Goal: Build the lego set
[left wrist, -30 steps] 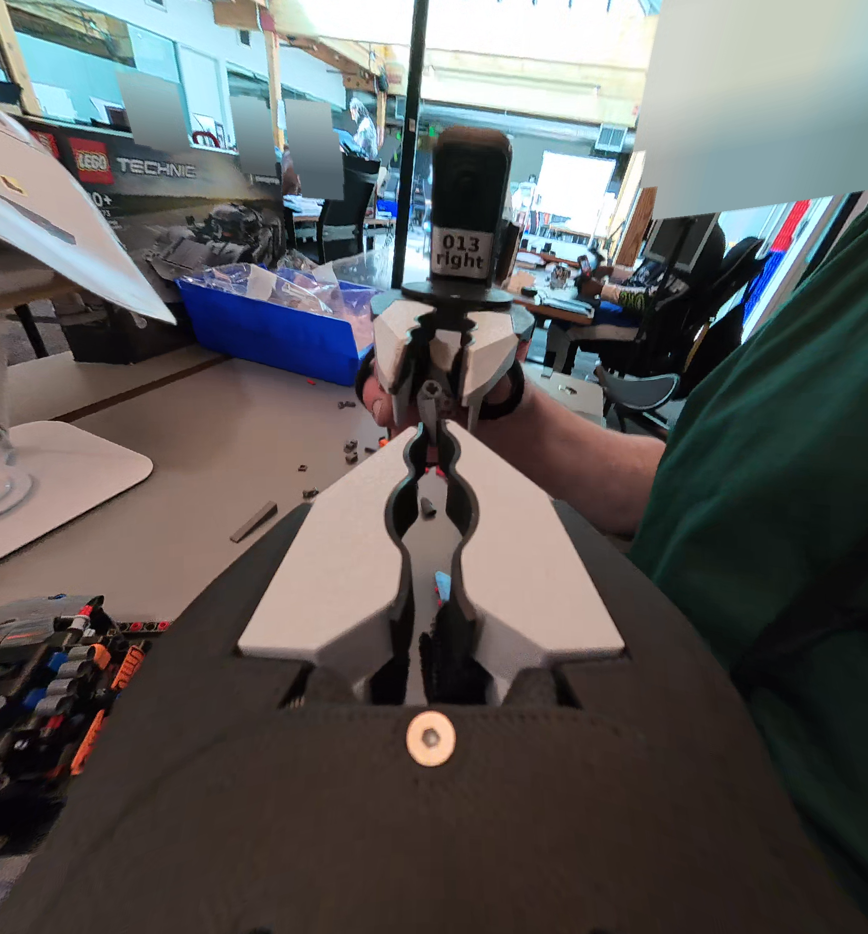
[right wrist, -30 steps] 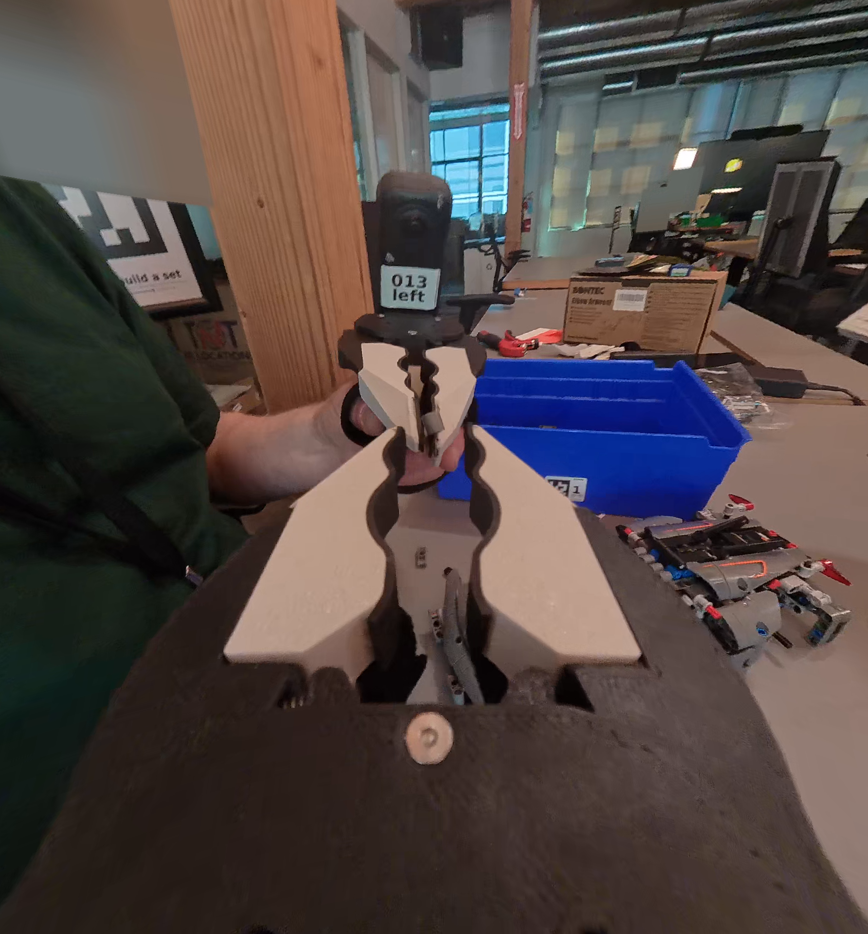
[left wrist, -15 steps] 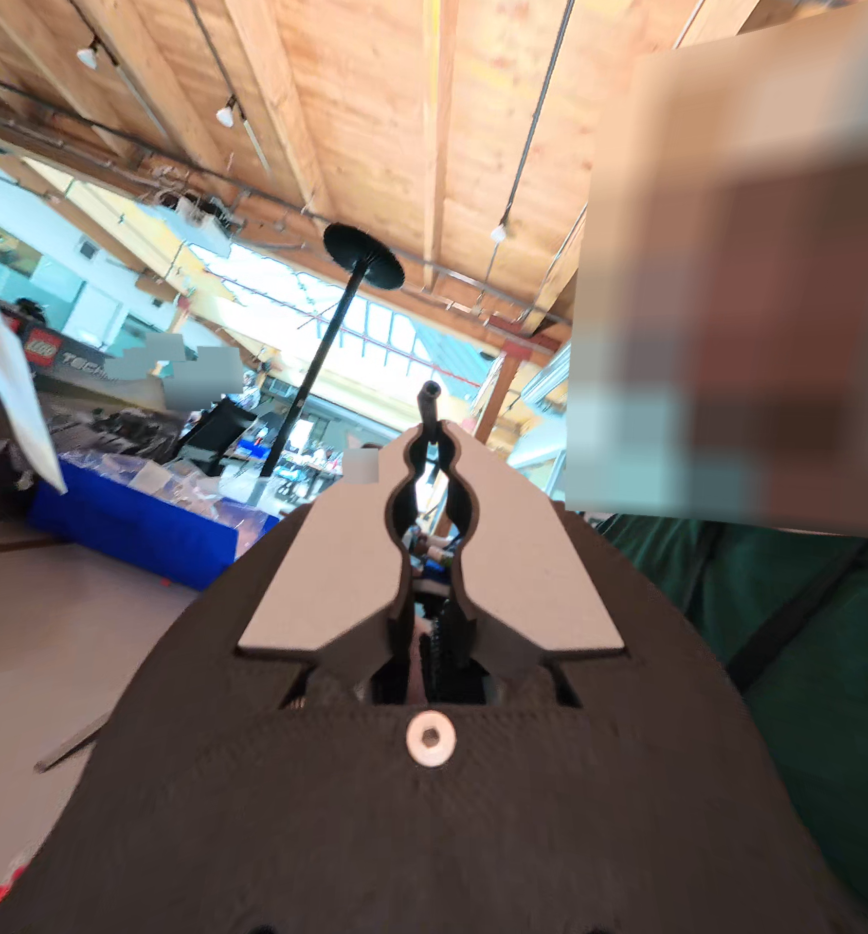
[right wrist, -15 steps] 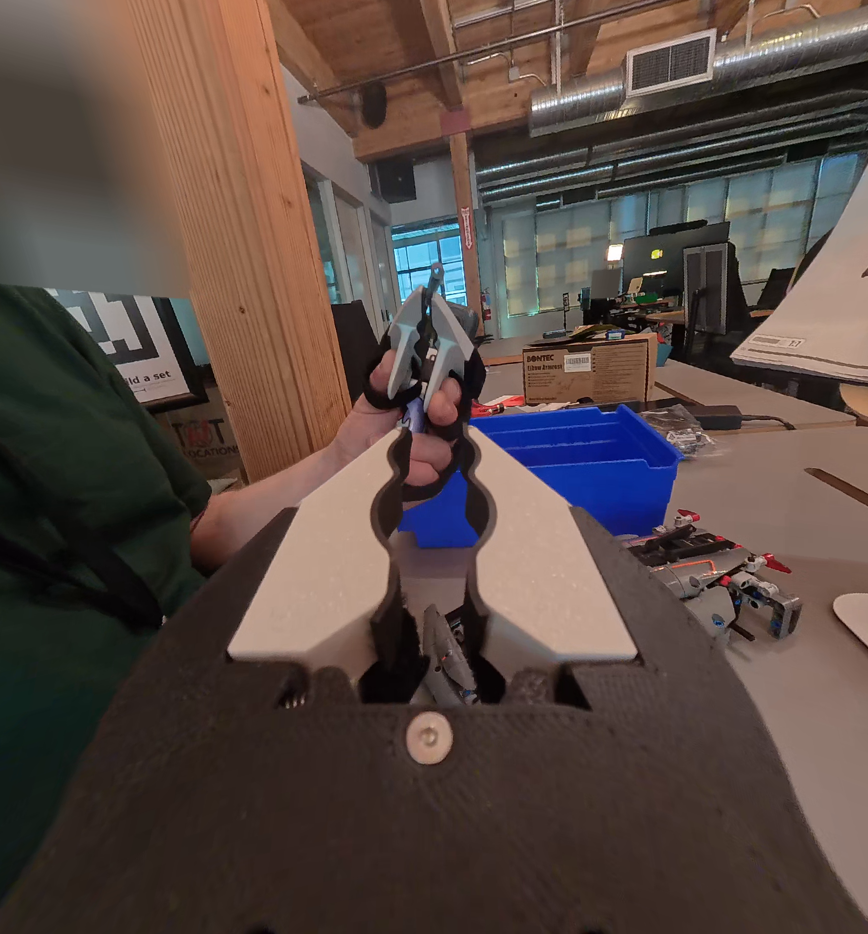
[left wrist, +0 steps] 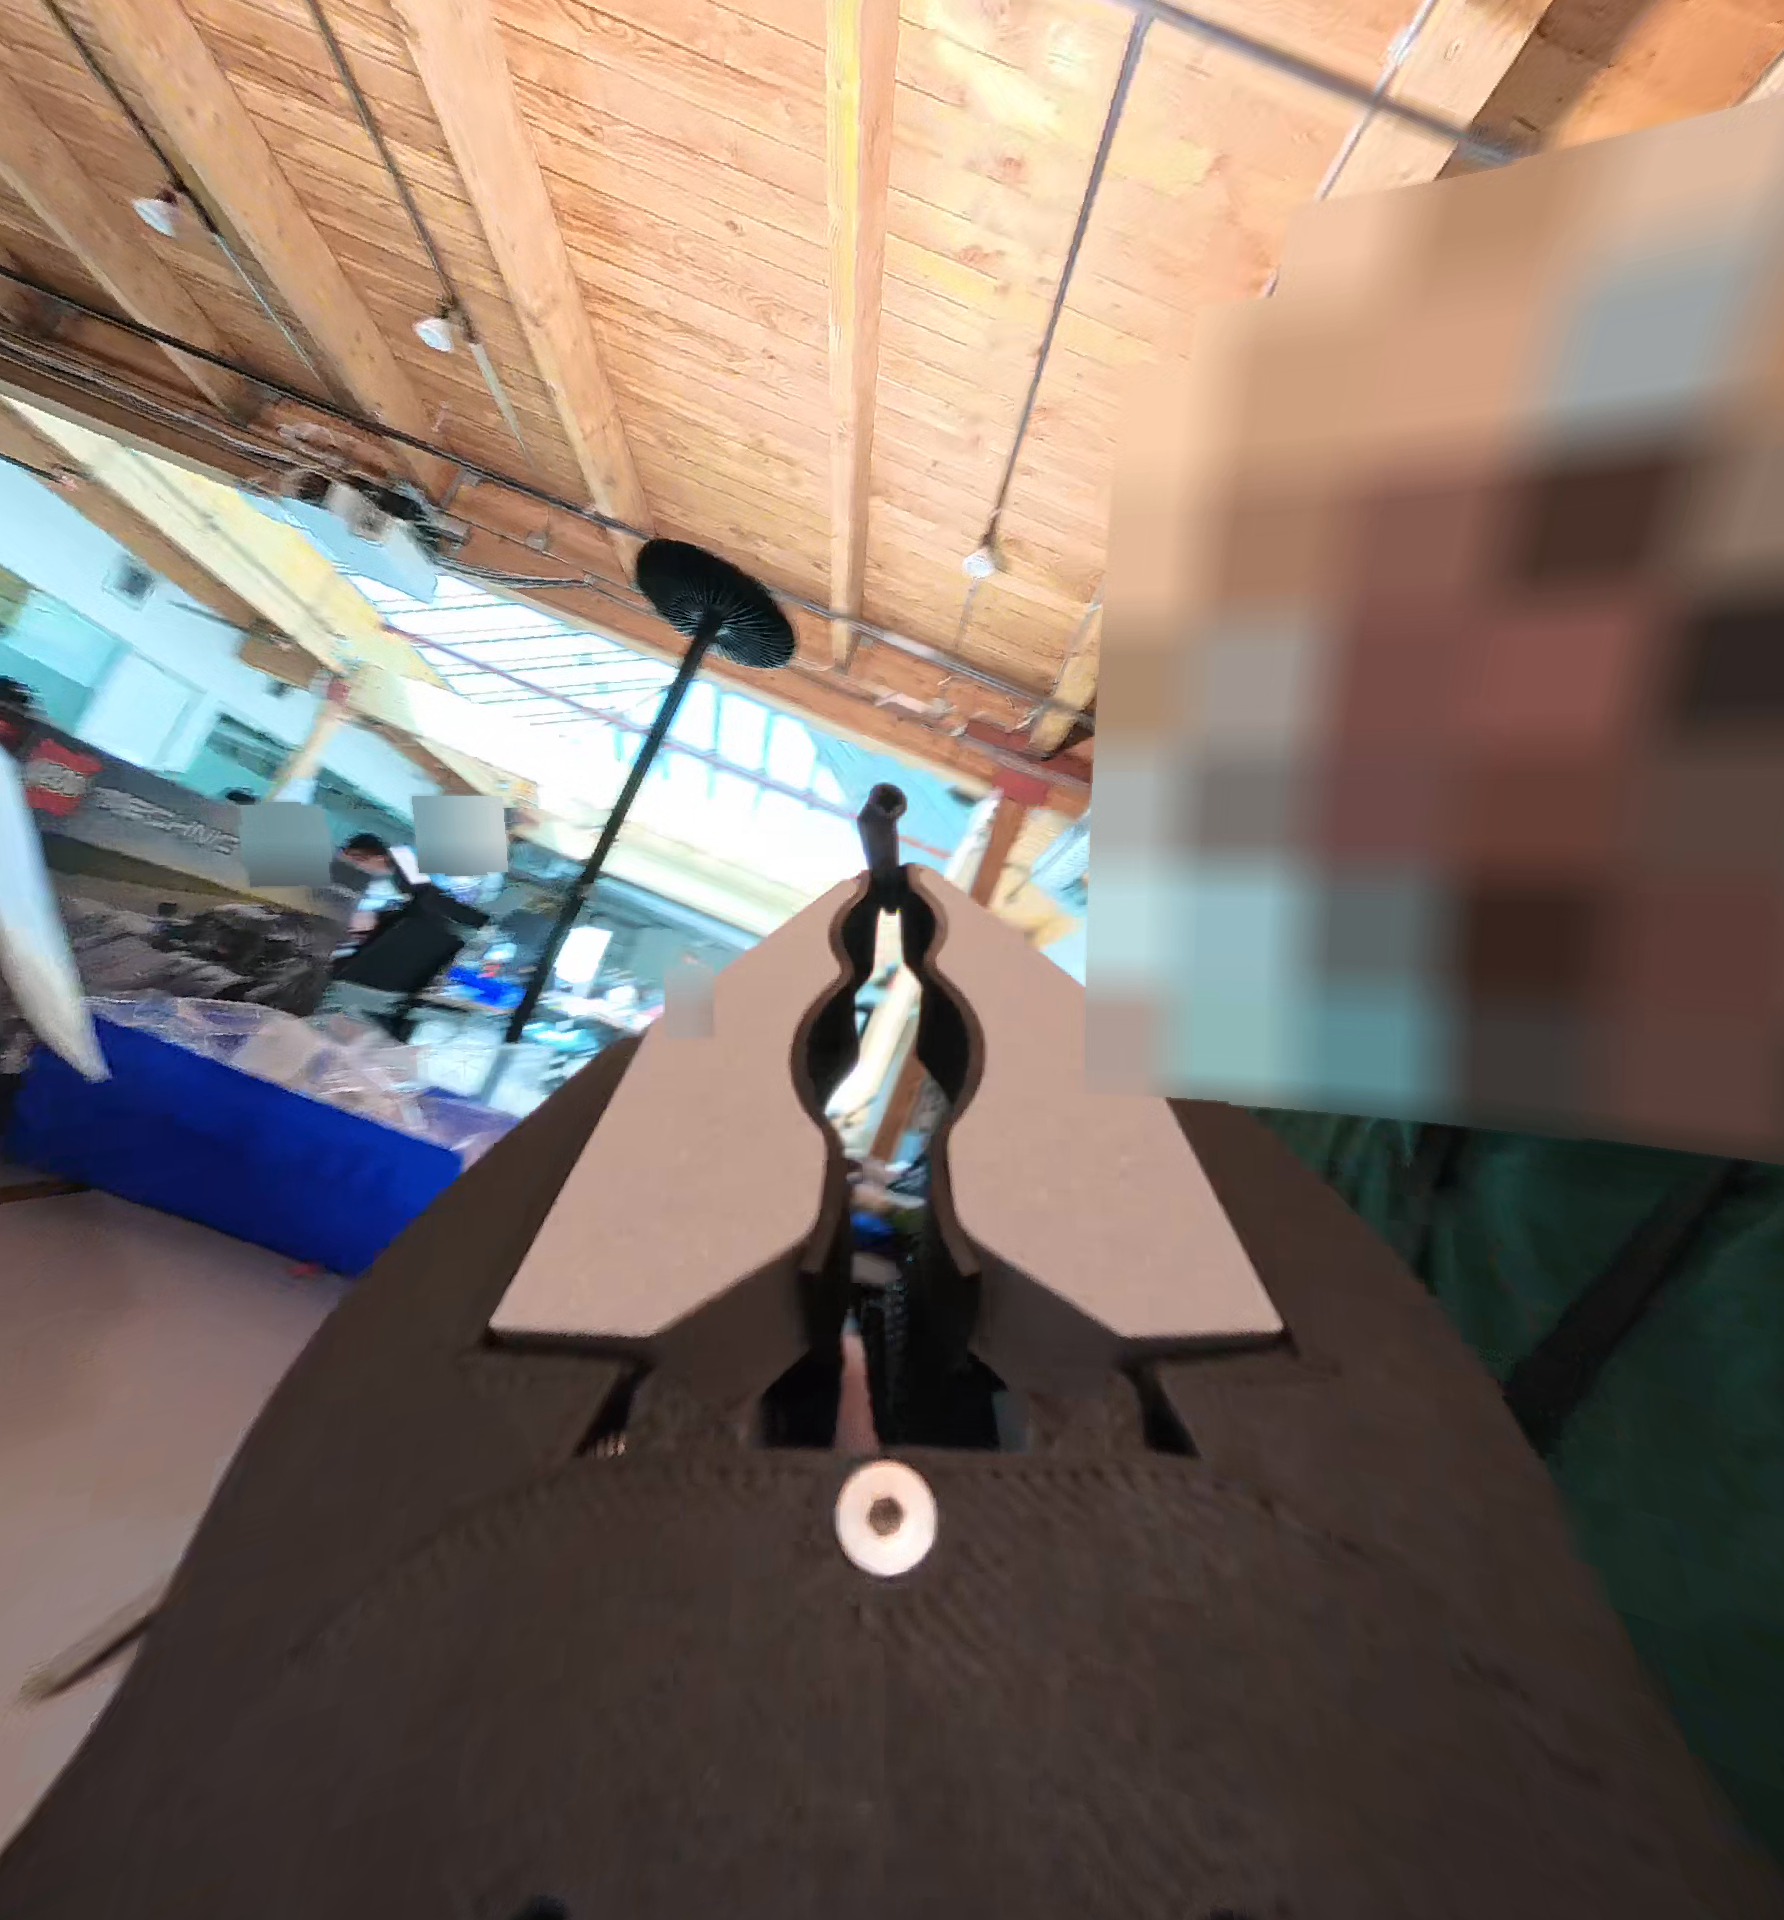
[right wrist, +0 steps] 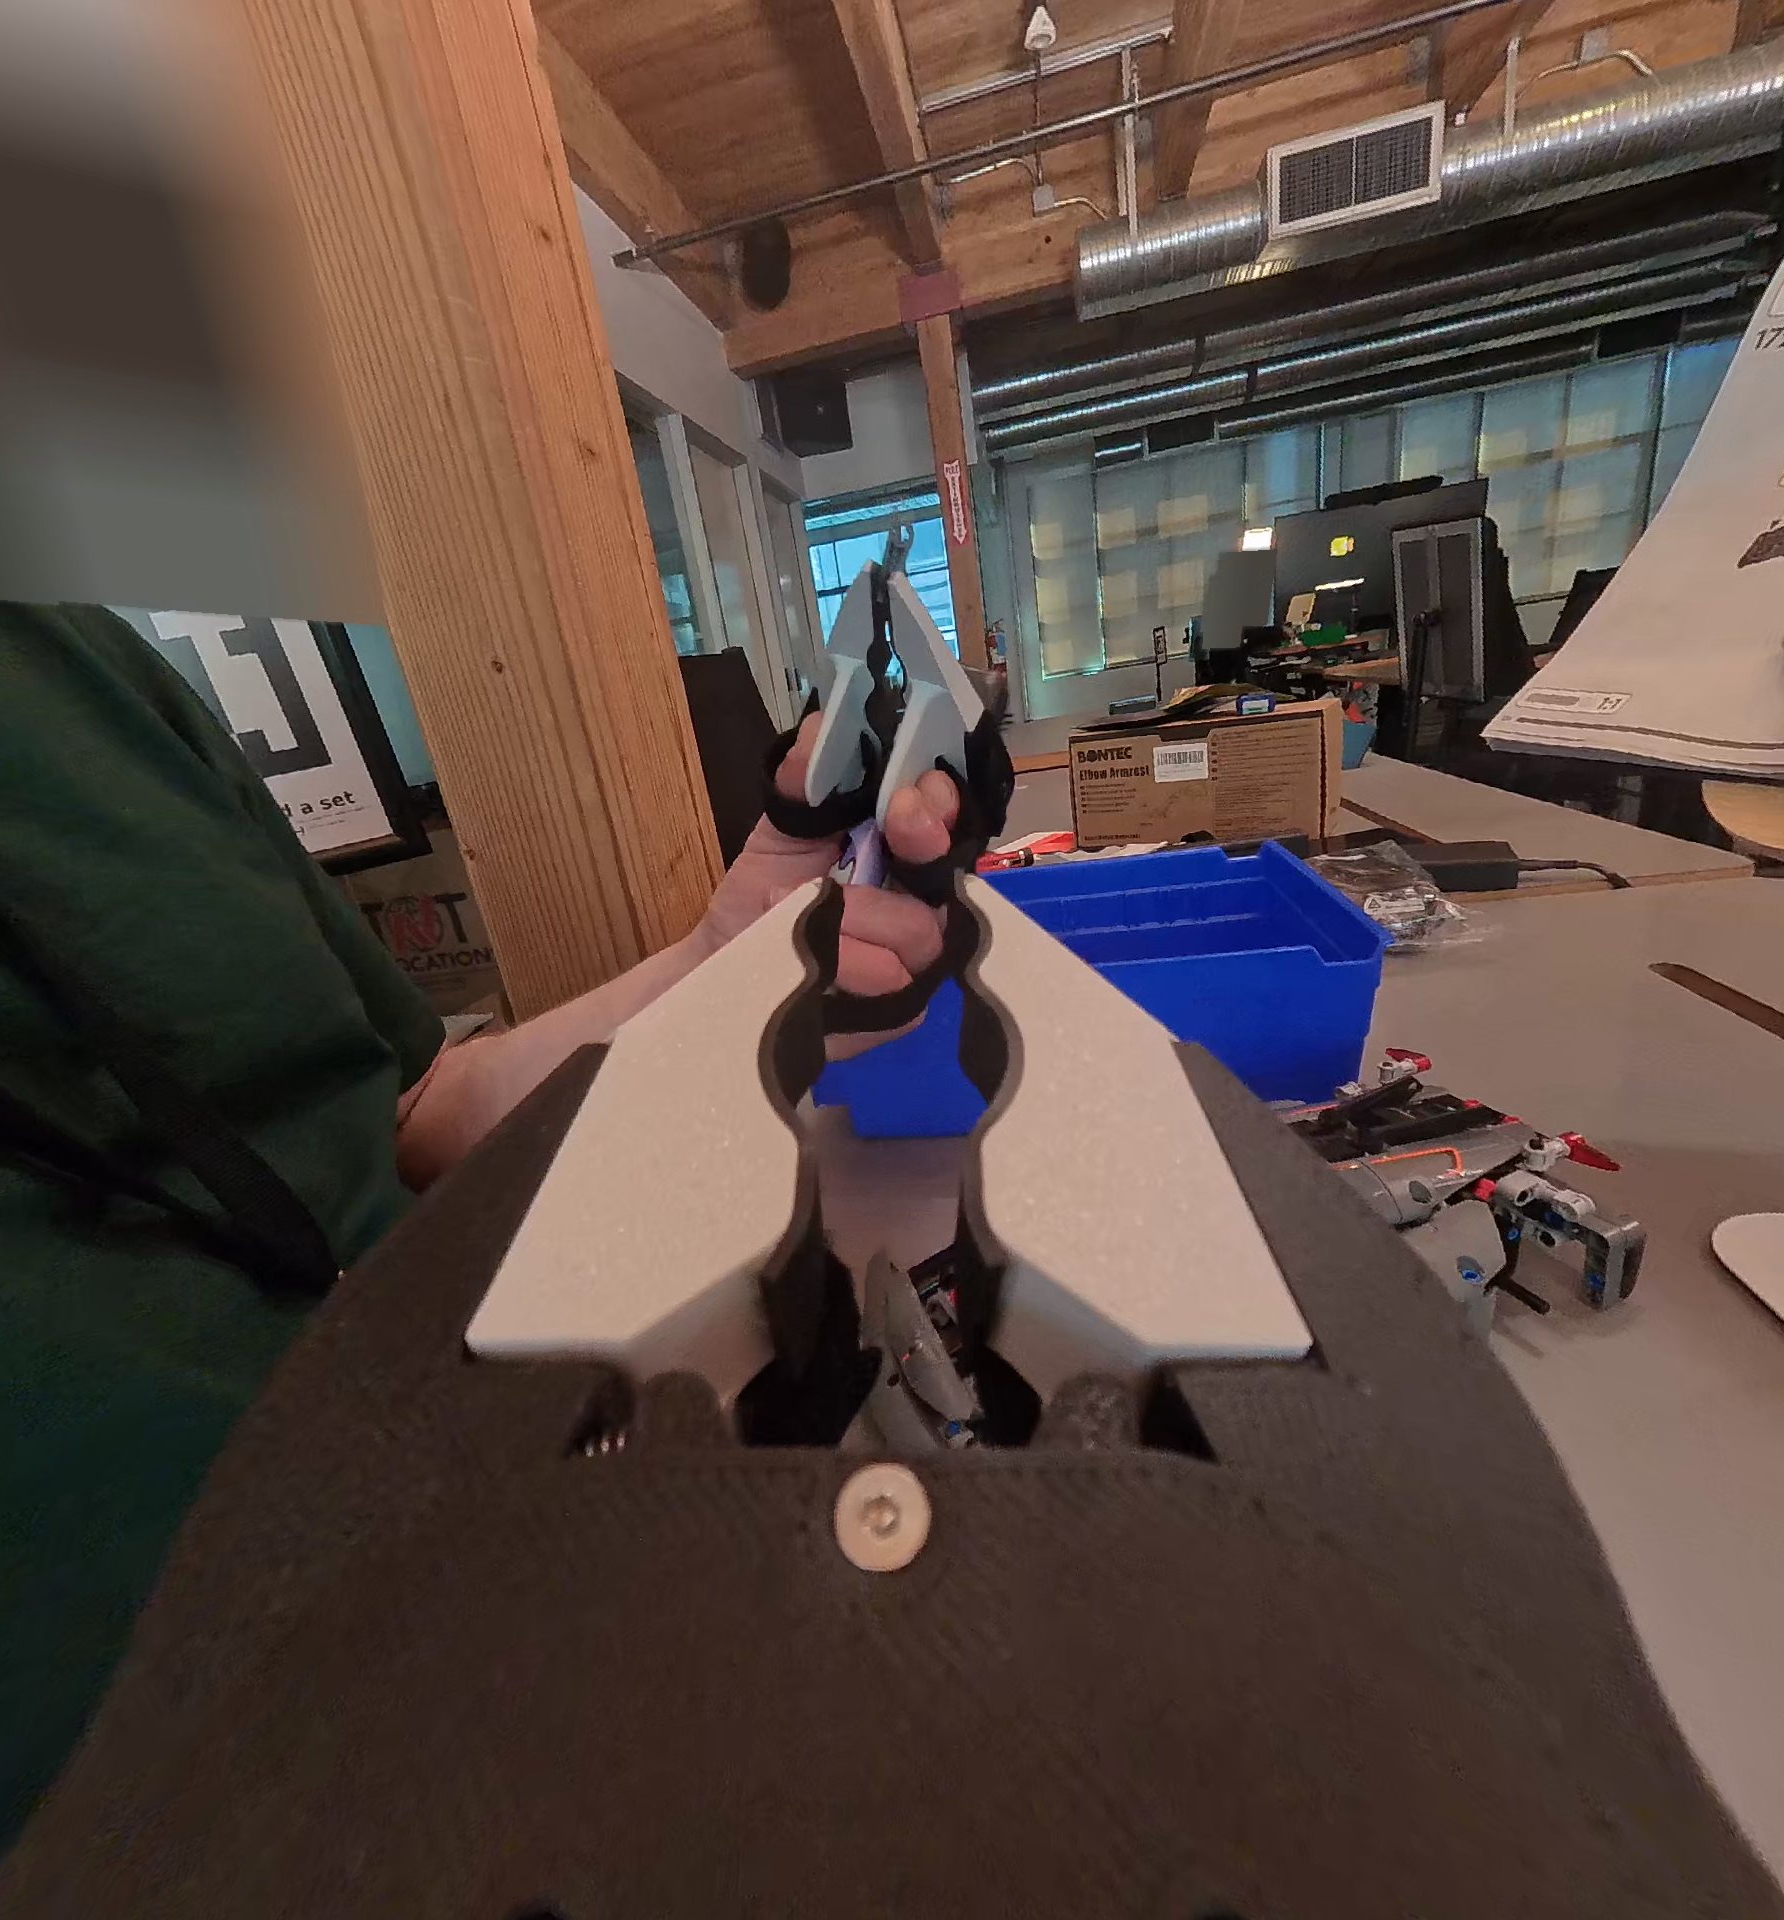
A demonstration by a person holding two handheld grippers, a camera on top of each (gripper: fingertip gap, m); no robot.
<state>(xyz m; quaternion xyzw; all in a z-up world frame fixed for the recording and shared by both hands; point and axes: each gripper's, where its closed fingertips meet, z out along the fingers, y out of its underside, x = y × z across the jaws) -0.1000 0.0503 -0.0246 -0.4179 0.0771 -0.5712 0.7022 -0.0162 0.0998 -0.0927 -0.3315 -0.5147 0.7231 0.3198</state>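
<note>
Tongs on the left (left wrist: 886, 883) point steeply up toward the wooden ceiling, their tips pinched together on a small dark pin (left wrist: 883, 826) that sticks out past them. In the right wrist view the same left tongs (right wrist: 893, 582) show raised in the person's hand (right wrist: 867, 883), with the pin (right wrist: 901, 542) at the very tip, above the worktop. Low in the left wrist view, a blue bin (left wrist: 213, 1153) filled with clear plastic bags sits on the pale worktop (left wrist: 67, 1382), with a dark printed box (left wrist: 150, 904) behind it.

Right tongs (right wrist: 888, 904) are nearly closed at the tips, with only a narrow gap there; a grey piece (right wrist: 914, 1351) lies deep between their fingers near the base, and whether it is gripped cannot be told. Beyond them stands a second blue bin (right wrist: 1231, 956), open and facing the camera. Just right of it the partly built model (right wrist: 1459, 1174), grey and black with red and orange bits, rests on the worktop (right wrist: 1594, 997). A brown cardboard box (right wrist: 1205, 774) sits farther back. At the far right edge an open instruction booklet (right wrist: 1698, 623) leans on a stand.
</note>
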